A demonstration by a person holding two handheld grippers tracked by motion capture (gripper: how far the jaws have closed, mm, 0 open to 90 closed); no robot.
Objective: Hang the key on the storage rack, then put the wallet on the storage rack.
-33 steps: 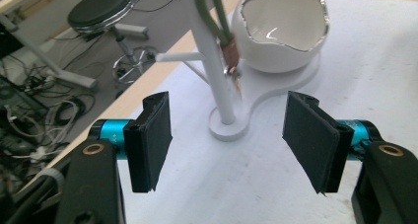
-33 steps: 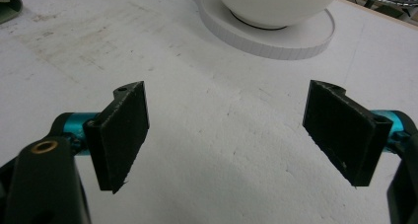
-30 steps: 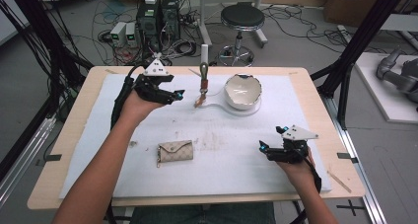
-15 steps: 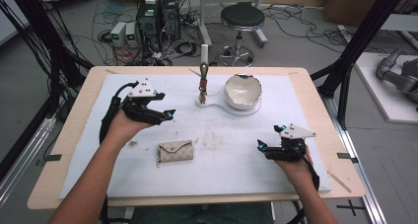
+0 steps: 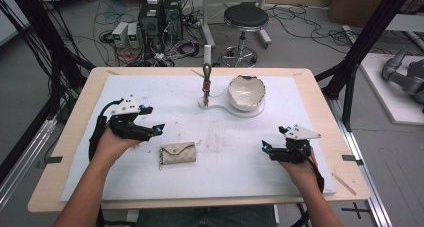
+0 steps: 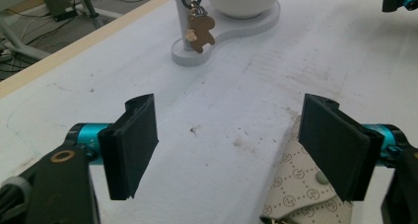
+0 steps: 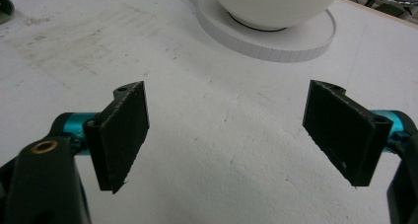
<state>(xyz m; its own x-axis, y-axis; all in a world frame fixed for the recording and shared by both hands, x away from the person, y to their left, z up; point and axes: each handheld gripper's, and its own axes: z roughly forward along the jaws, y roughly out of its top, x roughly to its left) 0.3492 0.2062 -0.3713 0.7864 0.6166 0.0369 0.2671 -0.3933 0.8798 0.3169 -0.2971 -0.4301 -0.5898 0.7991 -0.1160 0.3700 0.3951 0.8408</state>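
Observation:
A beige patterned pouch (image 5: 177, 153) lies flat on the white mat (image 5: 220, 172), front of centre. My left gripper (image 5: 152, 119) hovers just left of it and is open; its jaws have just been opening, with nothing gripped. In the left gripper view the gripper (image 6: 234, 145) spans bare mat, and the pouch (image 6: 300, 189) lies by the right-hand jaw. A gingerbread charm (image 6: 201, 30) hangs on a small stand (image 5: 206, 84). My right gripper (image 5: 272, 139) rests open at the right; in its own view the gripper (image 7: 229, 135) stands over bare mat.
A white bowl (image 5: 246, 93) sits on a white base (image 7: 296, 41) joined to the stand, at the back middle. The mat covers a wooden table (image 5: 65, 137). Beyond the far edge are a stool (image 5: 245, 17), cables and electronics boxes.
My left hand has come from beside the stand toward the front left and down, ending next to the pouch, with its jaws wider apart. The right hand has stayed put.

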